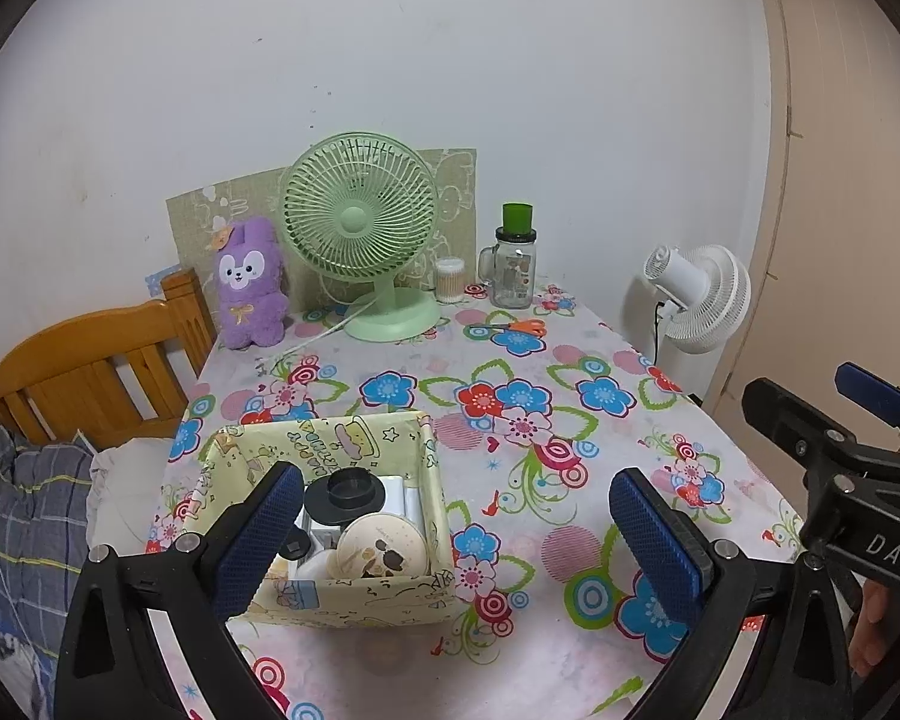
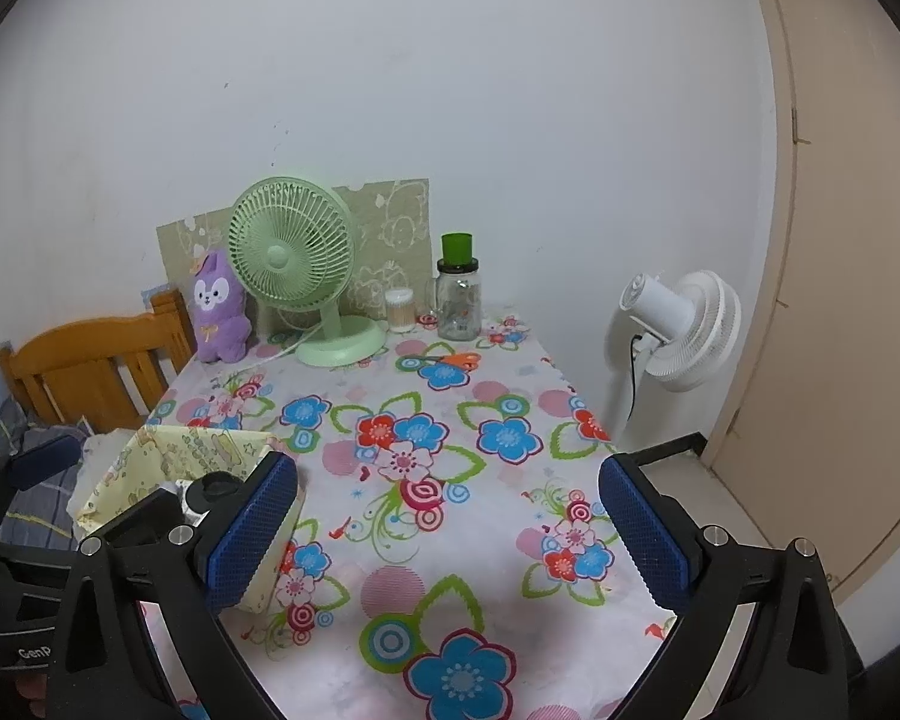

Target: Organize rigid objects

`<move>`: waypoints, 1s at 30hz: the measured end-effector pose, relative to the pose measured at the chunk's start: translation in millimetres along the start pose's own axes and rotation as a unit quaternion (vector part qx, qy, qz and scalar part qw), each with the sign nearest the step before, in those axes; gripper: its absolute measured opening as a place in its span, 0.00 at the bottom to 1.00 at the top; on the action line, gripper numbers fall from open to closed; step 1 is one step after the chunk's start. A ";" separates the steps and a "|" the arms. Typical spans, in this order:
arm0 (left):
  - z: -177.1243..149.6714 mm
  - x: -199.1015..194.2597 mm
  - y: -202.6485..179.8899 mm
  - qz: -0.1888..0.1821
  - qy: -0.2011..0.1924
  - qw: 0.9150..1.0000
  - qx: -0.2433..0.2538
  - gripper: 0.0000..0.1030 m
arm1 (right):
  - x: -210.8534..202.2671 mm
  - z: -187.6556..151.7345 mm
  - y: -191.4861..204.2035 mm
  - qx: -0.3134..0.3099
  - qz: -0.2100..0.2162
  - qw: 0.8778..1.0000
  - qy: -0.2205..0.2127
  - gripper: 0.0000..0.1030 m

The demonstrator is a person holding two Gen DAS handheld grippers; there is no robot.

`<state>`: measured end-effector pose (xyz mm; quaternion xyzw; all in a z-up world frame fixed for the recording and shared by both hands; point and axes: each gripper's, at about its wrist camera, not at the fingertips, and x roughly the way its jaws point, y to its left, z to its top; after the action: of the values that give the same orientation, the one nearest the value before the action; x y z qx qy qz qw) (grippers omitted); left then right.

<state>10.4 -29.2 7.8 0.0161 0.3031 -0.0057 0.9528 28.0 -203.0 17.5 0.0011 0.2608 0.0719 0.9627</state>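
Both tongs hang released and empty: the storage box sits at eleven o'clock of the left gripper, nearer than the right gripper.

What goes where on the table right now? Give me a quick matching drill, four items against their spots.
Items:
1. round compact
2. orange scissors
3. purple plush
4. glass jar

Places:
A. back left, beside the green fan
B. inside the yellow box
C. back right, green lid on top
D. flat on the tablecloth, in front of the jar

Pairs: 1-B, 2-D, 3-A, 4-C
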 end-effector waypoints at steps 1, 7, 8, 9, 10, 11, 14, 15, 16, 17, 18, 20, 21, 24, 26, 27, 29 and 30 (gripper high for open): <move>0.0 0.1 0.6 0.001 0.000 1.000 -0.002 1.00 | -0.6 0.0 -0.2 0.001 0.000 1.000 -0.001 0.99; 1.2 -2.3 4.1 0.002 -0.003 1.000 -0.006 1.00 | -3.4 0.4 -2.5 0.006 0.004 1.000 -0.004 0.99; 0.9 -3.0 4.6 0.001 -0.004 1.000 -0.007 1.00 | -4.3 0.2 -2.5 0.006 0.003 1.000 -0.005 0.99; 0.8 -3.4 4.7 0.001 -0.004 1.000 -0.007 1.00 | -5.3 0.2 -2.2 0.006 0.003 1.000 -0.007 0.99; 0.7 -3.4 4.6 0.002 -0.004 1.000 -0.007 1.00 | -6.1 0.4 -2.0 0.006 0.002 1.000 -0.007 0.99; 0.6 -3.6 4.7 0.002 -0.005 1.000 -0.007 1.00 | -6.3 0.5 -2.5 0.005 0.002 1.000 -0.007 0.99; 0.7 -5.3 6.3 0.001 -0.007 1.000 -0.010 1.00 | -7.8 0.9 -2.4 0.006 0.002 1.000 -0.010 0.99; 0.8 -6.0 6.2 0.000 -0.008 1.000 -0.010 1.00 | -8.4 1.1 -2.6 0.006 0.002 1.000 -0.010 0.99; 0.9 -6.9 6.6 0.000 -0.010 1.000 -0.009 1.00 | -9.2 1.2 -2.4 0.006 0.002 1.000 -0.012 0.99; 1.1 -7.6 6.3 0.000 -0.011 1.000 -0.009 1.00 | -10.0 0.9 -2.2 0.006 0.002 1.000 -0.012 0.99; 1.1 -8.0 6.1 -0.001 -0.011 1.000 -0.010 1.00 | -10.6 0.7 -2.0 0.005 0.001 1.000 -0.013 0.99; 1.2 -8.0 5.8 -0.002 -0.011 1.000 -0.010 1.00 | -10.2 0.6 -2.2 0.005 0.001 1.000 -0.012 0.99; 0.9 -8.3 5.6 -0.002 -0.011 1.000 -0.010 1.00 | -10.7 0.4 -2.4 0.005 0.000 1.000 -0.013 0.99; 0.3 -8.8 5.3 -0.005 -0.011 1.000 -0.011 1.00 | -11.8 0.4 -3.2 0.007 0.001 1.000 -0.013 0.99; 0.6 -8.6 5.3 -0.006 -0.010 1.000 -0.012 1.00 | -11.2 0.6 -2.9 0.006 0.001 1.000 -0.013 0.99; 0.7 -8.7 4.6 -0.006 -0.011 1.000 -0.011 1.00 | -11.7 0.6 -3.3 0.007 0.000 1.000 -0.013 0.99; 0.7 -8.6 4.6 -0.005 -0.010 1.000 -0.011 1.00 | -12.8 0.8 -3.4 0.007 0.000 1.000 -0.014 0.99; 0.8 -8.7 4.7 -0.006 -0.011 1.000 -0.011 1.00 | -13.0 0.8 -3.8 0.007 0.000 1.000 -0.014 0.99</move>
<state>3.9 -24.5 13.6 0.0038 0.2929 -0.0082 0.9561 17.8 -208.5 24.6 0.0089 0.2480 0.0699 0.9662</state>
